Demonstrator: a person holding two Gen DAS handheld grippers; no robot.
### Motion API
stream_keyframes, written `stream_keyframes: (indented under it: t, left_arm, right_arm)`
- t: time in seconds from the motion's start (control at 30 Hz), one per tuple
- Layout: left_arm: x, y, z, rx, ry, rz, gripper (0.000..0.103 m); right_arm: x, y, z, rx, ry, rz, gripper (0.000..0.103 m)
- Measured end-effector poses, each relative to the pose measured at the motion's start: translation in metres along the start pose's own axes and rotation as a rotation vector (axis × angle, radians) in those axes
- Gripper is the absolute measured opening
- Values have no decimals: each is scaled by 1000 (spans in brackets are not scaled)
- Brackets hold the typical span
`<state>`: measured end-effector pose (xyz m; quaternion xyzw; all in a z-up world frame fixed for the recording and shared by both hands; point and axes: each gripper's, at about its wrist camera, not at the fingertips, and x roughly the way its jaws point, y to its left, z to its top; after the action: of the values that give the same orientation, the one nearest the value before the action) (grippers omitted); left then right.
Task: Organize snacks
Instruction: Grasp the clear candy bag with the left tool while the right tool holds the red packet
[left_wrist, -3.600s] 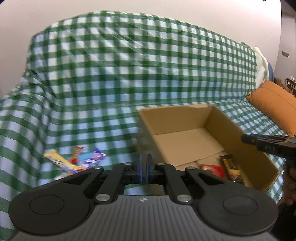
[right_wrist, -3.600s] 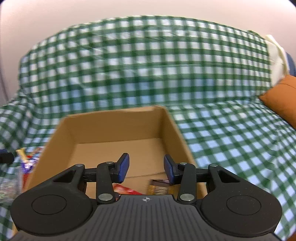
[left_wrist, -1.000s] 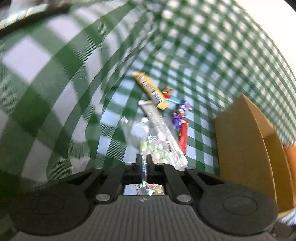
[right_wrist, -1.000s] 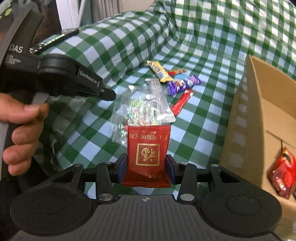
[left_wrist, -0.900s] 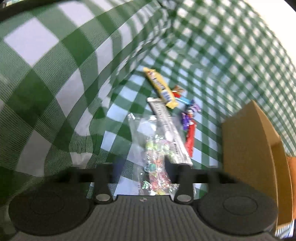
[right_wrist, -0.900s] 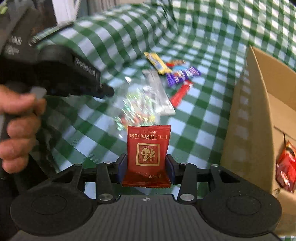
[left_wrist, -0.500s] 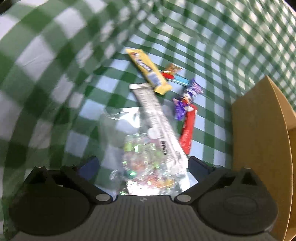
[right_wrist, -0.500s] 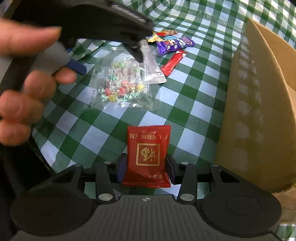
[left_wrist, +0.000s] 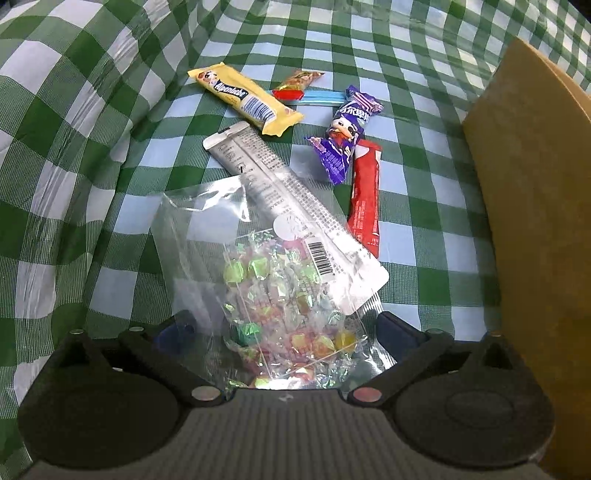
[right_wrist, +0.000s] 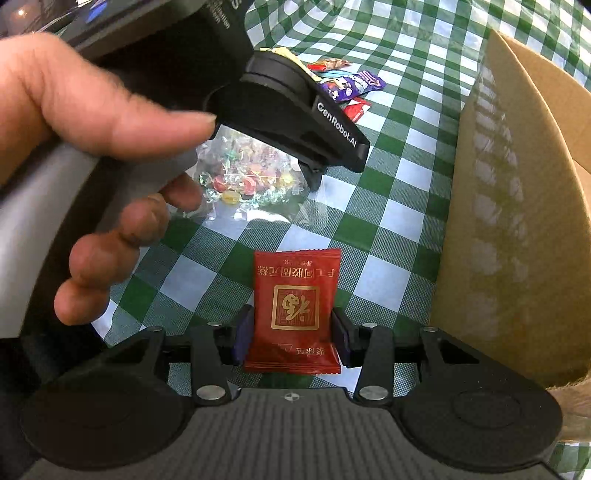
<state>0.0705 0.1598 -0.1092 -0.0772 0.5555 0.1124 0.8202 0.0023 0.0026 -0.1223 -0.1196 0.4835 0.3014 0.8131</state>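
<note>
The left gripper (left_wrist: 280, 328) is spread to its widest and set down astride the clear bag of candies (left_wrist: 269, 295), which lies on the checked cloth (left_wrist: 92, 129) partly under a silver sachet (left_wrist: 291, 206); the pads are not yet pressed on it. A red packet (right_wrist: 295, 314) is pinched upright in the right gripper (right_wrist: 291, 339), just beside the cardboard box (right_wrist: 517, 221) (its outer wall only is seen). The picking step is judged to be in hand: next, the bag must be clamped and the packet carried over the rim.
</note>
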Motion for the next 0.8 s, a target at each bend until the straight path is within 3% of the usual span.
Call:
stream_keyframes:
  t: [0.13,0.3,0.47,0.57,0.8]
  left_arm:
    - [-4,0,0,27,-17,0,96]
    - [-14,6,0,40,-73,-5,69]
    - [-23,15,-1,25,-111,-25,33]
    - [-26,18,-1,23,-131,-37,21]
    - [-38,30,0,-43,-191,-54,11]
  right_arm:
    - [0,-1,-1,3,-6,4,48]
    - [-1,-2,-2,7,-16,8,48]
    - [-3,-1,-4,2,-25,8,48]
    - [-3,-1,-4,5,-28,10,48]
    - [-4,-1,-4,15,-39,13,48]
